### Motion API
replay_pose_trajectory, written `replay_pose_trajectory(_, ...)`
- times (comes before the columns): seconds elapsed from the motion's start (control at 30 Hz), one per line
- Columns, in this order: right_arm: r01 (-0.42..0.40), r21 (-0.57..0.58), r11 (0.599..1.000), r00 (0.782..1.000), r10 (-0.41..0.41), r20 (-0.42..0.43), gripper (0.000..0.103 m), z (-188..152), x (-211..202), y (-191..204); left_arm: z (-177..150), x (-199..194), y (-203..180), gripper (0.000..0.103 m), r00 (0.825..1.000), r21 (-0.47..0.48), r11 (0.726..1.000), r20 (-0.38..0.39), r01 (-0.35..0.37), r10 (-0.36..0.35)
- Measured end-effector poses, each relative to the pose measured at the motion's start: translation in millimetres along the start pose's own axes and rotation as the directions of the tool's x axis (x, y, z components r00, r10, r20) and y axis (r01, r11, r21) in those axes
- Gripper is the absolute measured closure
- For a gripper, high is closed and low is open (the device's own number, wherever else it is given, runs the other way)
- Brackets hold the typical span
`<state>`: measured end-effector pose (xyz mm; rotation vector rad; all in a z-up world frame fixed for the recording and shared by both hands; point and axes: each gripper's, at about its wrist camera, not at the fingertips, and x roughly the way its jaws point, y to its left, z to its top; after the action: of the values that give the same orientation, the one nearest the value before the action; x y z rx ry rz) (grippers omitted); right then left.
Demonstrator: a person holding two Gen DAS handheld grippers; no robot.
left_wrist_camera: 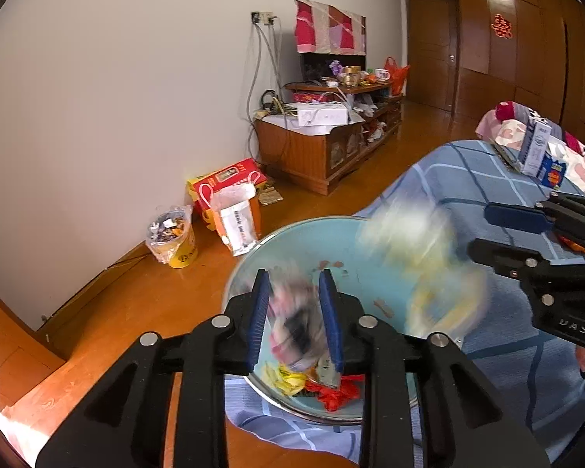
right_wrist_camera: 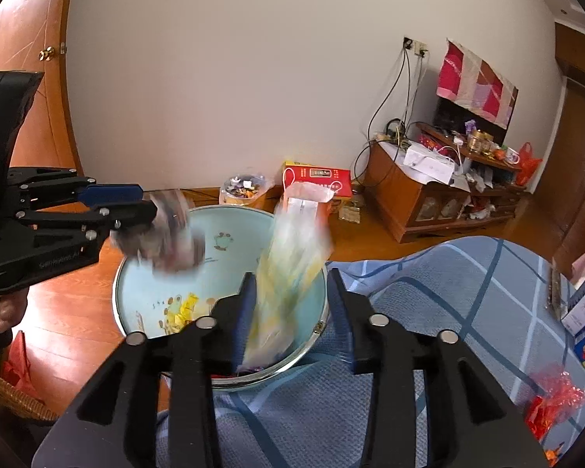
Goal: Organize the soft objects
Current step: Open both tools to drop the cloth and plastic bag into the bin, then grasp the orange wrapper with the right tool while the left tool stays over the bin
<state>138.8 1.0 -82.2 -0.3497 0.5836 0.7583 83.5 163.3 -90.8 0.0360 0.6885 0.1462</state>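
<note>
left hand-held gripper (left_wrist_camera: 298, 319) pinching blurred pink bundle (left_wrist_camera: 294, 323)

at 12 o'clock of our right gripper (right_wrist_camera: 292, 312), a blurred yellow item (right_wrist_camera: 288, 269) hangs over the basin (right_wrist_camera: 144, 292), jaws spread.

Against the white wall, a low brown wooden cabinet (left_wrist_camera: 323, 148) cluttered with white boxes and cables. Above it, a red-and-pink patterned cloth (left_wrist_camera: 329, 27) hung over a dark screen. On the orange wooden floor (left_wrist_camera: 136, 304), a red cardboard carton with white handles (left_wrist_camera: 224, 183), beside a yellow bin lined with clear plastic (left_wrist_camera: 173, 240).
</note>
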Motion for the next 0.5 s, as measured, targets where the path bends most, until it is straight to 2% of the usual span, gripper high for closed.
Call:
replay_pose_trajectory(0.03, -0.001, 0.007, 1.0, 1.0, 0.001, -0.003, 0.065, 0, 0, -1, 0, 0, -1, 0.075, 1.0, 0.003, 1.0, 0.0, 0.001, -0.001)
replay_pose_trajectory(0.17, 0.008, 0.017, 1.0, 1.0, -0.008, -0.006, 0.063, -2, -1, -3, -1, 0, -2, 0.058, 1.0, -0.004, 1.0, 0.004, -0.008, 0.008)
replay_pose_trajectory(0.3, 0.024, 0.03, 0.999, 1.0, -0.024, -0.012, 0.061, -5, -2, -8, -3, 1, -1, 0.049, 1.0, -0.019, 1.0, 0.001, -0.02, 0.02)
replay_pose_trajectory(0.37, 0.041, 0.034, 0.999, 0.999, -0.04, -0.017, 0.061, -8, -5, -11, -5, 2, -1, 0.038, 1.0, -0.022, 0.999, 0.001, -0.024, 0.024)
replay_pose_trajectory(0.5, 0.085, 0.063, 0.994, 0.996, -0.084, -0.027, 0.058, -21, -16, -29, -10, 9, -9, 0.032, 1.0, -0.02, 1.0, -0.027, -0.012, 0.012)
